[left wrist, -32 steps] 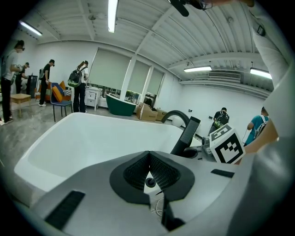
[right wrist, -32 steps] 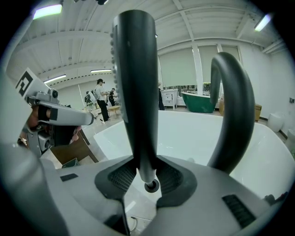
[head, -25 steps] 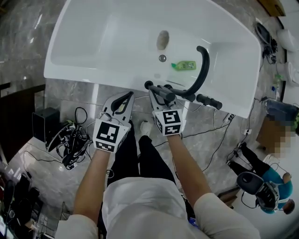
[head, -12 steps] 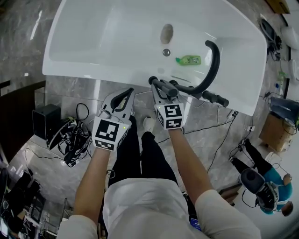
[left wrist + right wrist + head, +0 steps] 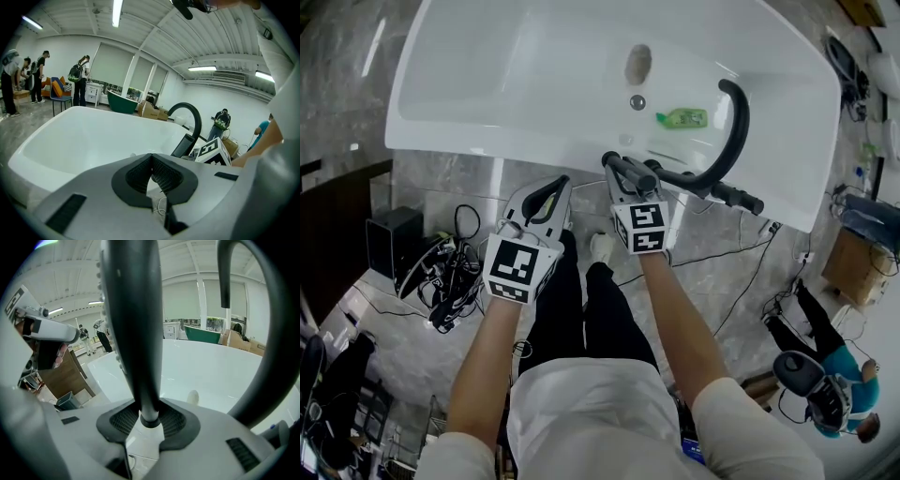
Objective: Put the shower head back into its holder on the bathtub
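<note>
The white bathtub [image 5: 487, 141] fills the top of the head view. My right gripper [image 5: 626, 178] is shut on the black shower head [image 5: 630, 171], holding it by its handle over the tub's near rim. In the right gripper view the shower head [image 5: 133, 324] stands upright between the pads, with my right gripper [image 5: 150, 420] closed round its stem. My left gripper [image 5: 555, 187] hovers just left of it, below the rim, shut with nothing in it; its pads meet in the left gripper view [image 5: 151, 159]. I cannot make out the holder.
A black curved spout [image 5: 733, 131] arches over the tub's right end, with black tap handles [image 5: 741, 199] on the rim. A green bottle [image 5: 680, 118] lies in the tub near the drain [image 5: 637, 64]. Cables [image 5: 441, 291] and a black box [image 5: 389, 248] sit on the floor at left. A person [image 5: 825, 375] crouches at lower right.
My right gripper has sunk a little with the shower head toward the tub's near rim. The left gripper has stayed where it was.
</note>
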`<action>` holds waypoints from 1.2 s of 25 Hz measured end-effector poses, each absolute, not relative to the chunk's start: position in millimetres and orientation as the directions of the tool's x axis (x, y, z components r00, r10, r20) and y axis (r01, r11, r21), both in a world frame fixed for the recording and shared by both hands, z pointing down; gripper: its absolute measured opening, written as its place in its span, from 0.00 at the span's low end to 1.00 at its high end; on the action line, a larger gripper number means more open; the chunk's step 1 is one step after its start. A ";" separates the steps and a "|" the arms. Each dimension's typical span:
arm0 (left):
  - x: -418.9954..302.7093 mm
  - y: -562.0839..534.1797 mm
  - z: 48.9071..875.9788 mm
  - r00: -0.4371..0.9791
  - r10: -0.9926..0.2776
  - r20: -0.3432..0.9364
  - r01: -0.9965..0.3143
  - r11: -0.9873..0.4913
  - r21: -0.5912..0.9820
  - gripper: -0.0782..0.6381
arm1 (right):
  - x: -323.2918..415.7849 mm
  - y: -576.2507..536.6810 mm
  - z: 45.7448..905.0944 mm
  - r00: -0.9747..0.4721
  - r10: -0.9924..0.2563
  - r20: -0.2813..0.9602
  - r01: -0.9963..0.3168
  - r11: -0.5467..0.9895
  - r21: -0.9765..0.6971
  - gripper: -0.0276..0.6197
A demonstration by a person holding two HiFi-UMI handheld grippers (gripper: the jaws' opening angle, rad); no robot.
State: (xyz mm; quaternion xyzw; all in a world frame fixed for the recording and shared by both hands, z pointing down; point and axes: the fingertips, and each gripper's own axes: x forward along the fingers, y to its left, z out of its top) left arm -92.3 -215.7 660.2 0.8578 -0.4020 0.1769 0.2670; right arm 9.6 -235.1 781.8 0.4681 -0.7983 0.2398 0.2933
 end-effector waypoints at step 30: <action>-82.7 -216.7 647.8 0.608 -0.593 0.528 -0.787 -0.536 0.304 0.12 | 2.3 -233.3 779.8 -0.442 -0.537 0.719 -0.852 0.501 -0.150 0.43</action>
